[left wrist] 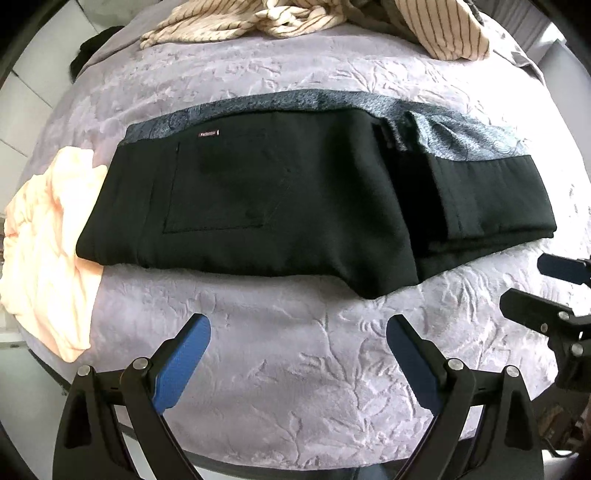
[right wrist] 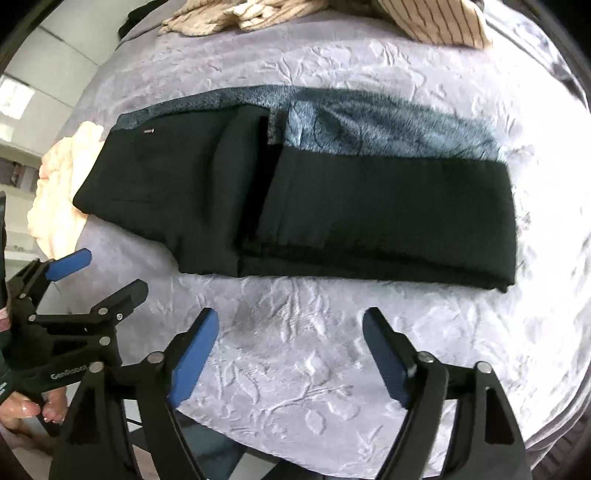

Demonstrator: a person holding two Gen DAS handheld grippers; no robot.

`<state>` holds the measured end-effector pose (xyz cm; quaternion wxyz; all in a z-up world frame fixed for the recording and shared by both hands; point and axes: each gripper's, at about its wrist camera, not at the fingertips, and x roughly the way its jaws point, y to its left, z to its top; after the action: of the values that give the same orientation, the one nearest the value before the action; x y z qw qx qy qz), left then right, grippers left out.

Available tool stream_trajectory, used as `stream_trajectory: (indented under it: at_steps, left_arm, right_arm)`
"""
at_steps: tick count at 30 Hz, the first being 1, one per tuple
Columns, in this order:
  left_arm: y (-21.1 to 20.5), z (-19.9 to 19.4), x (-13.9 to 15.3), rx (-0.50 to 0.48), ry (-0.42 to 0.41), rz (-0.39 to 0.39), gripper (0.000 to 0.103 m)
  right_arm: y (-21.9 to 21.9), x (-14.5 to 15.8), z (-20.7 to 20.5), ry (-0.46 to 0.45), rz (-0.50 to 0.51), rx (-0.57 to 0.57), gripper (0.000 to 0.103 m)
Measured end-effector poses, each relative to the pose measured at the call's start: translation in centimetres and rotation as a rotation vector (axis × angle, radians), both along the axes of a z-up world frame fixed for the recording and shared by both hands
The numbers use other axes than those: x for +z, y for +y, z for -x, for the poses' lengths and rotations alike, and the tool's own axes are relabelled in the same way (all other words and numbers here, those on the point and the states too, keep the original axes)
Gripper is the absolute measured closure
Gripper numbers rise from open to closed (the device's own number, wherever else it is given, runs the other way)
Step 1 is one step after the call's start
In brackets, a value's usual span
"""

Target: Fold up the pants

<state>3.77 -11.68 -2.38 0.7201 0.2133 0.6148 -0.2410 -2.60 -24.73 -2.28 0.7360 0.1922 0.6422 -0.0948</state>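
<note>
Black pants (left wrist: 280, 203) with a grey fleecy lining lie folded in a long band across the lilac bedspread (left wrist: 295, 369); they also show in the right wrist view (right wrist: 332, 214). The leg part is folded over on the right side. My left gripper (left wrist: 298, 325) is open and empty, hovering in front of the pants' near edge. My right gripper (right wrist: 291, 319) is open and empty, also just short of the near edge. Each gripper shows in the other's view: the right one at the right edge (left wrist: 532, 280), the left one at the left edge (right wrist: 110, 271).
A peach garment (left wrist: 48, 251) lies at the left, partly under the pants' end. Striped cream clothes (left wrist: 288, 18) are piled at the far side of the bed. A dark item (left wrist: 92, 51) sits at the far left edge.
</note>
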Motion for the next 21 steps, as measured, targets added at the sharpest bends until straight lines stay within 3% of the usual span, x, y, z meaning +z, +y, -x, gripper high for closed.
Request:
stream_trajectory:
  at_steps: [3, 21]
  left_arm:
    - [-0.1, 0.0, 0.5, -0.008, -0.014, 0.009, 0.006]
    - [1.6, -1.0, 0.8, -0.009, -0.021, 0.031, 0.006]
  right_arm:
    - [0.2, 0.6, 0.1, 0.003, 0.045, 0.020, 0.000]
    - [1.4, 1.1, 0.2, 0.029, 0.087, -0.005, 0.000]
